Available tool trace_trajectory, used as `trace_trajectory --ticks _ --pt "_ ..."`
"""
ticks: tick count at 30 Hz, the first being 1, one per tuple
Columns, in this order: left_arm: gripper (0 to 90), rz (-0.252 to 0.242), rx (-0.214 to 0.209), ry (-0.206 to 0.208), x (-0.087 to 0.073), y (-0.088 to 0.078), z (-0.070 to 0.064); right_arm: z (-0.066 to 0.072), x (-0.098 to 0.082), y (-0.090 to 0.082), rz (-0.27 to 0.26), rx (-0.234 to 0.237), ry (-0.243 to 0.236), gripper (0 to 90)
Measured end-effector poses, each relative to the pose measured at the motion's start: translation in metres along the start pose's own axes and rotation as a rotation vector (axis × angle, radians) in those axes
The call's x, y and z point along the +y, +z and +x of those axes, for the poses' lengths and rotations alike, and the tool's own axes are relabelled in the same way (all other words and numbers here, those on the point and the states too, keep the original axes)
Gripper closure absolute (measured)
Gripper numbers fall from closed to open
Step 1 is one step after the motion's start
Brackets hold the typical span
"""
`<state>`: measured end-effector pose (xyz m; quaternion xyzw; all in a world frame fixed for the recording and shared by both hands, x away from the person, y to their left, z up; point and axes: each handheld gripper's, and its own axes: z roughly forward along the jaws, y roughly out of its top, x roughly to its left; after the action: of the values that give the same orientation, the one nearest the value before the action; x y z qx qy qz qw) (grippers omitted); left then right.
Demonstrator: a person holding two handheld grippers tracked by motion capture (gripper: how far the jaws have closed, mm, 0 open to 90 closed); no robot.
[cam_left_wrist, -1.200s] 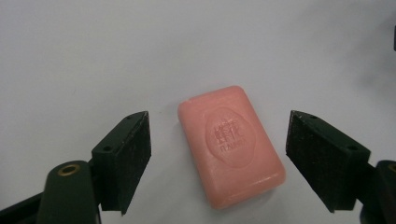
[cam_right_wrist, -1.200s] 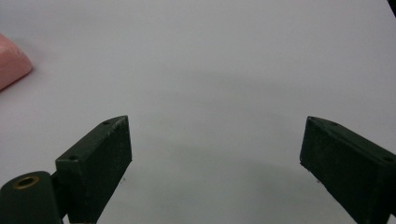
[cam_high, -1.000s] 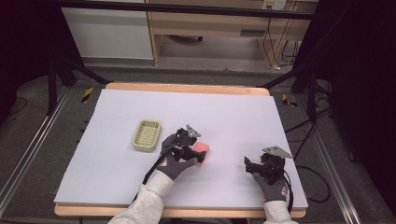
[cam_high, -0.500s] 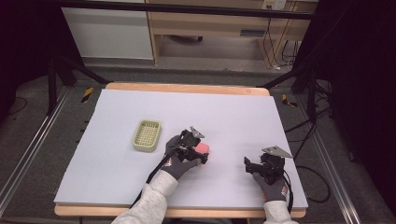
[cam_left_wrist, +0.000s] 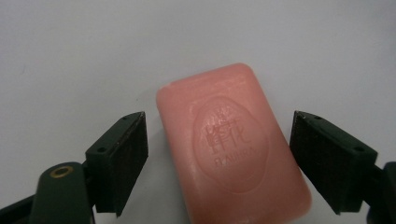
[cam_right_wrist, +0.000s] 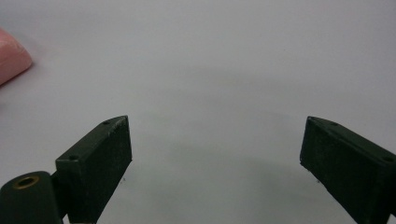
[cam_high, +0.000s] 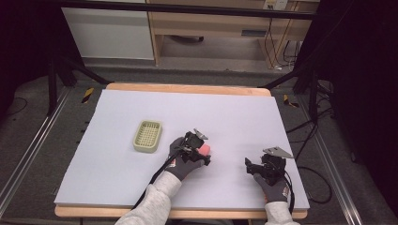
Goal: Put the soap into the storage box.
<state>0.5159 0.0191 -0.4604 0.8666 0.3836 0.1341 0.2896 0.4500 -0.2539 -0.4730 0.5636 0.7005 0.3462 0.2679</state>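
Note:
A pink bar of soap (cam_left_wrist: 233, 144) with a stamped oval lies flat on the white table sheet, also visible as the soap (cam_high: 204, 150) in the high view. My left gripper (cam_left_wrist: 218, 163) is open, its two black jaws standing either side of the bar without touching it. In the high view the left gripper (cam_high: 193, 149) sits over the soap near the table's middle. My right gripper (cam_right_wrist: 217, 163) is open over bare sheet, and the right gripper (cam_high: 256, 168) rests near the front right. A corner of the soap (cam_right_wrist: 11, 58) shows at the right gripper view's left edge.
A pale green slotted soap dish (cam_high: 148, 136) stands left of the left gripper. The white sheet (cam_high: 225, 112) covers a wooden table (cam_high: 187, 87). Dark stand legs and cables flank the table on both sides.
My left gripper has slid slightly right and forward, coming down over the soap. The right gripper has stayed still.

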Motion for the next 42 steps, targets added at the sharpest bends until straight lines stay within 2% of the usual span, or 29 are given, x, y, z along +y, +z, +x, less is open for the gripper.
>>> trace_trajectory --ticks 7,17,23,26,29,33,42 --pt "24.4 0.009 -0.015 -0.012 -0.0017 0.0033 -0.0005 0.0002 0.0000 0.0003 0.003 0.000 0.000 9.3" --pt "35.8 0.018 -0.029 -0.027 -0.0041 0.0000 0.0019 0.0004 0.0000 0.0003 0.004 -0.001 -0.002 9.3" --pt "36.8 0.016 -0.033 -0.022 -0.0045 -0.0005 0.0035 0.0005 0.0000 0.0003 0.004 -0.002 -0.002 9.3" --pt "36.6 0.019 -0.031 -0.001 -0.0040 -0.0006 0.0027 0.0003 0.0000 0.0004 0.004 -0.001 -0.004 9.3" --pt "32.0 0.017 -0.031 0.010 -0.0018 0.0000 0.0037 0.0005 0.0000 0.0006 0.005 0.000 -0.002 9.3" --pt "31.4 0.019 -0.044 0.017 -0.0005 0.0025 0.0047 0.0004 0.0000 0.0007 0.005 0.000 -0.005 9.3" --pt "37.0 0.032 -0.035 0.007 0.0000 0.0058 0.0059 0.0005 0.0001 0.0006 0.008 0.002 -0.002 9.3"
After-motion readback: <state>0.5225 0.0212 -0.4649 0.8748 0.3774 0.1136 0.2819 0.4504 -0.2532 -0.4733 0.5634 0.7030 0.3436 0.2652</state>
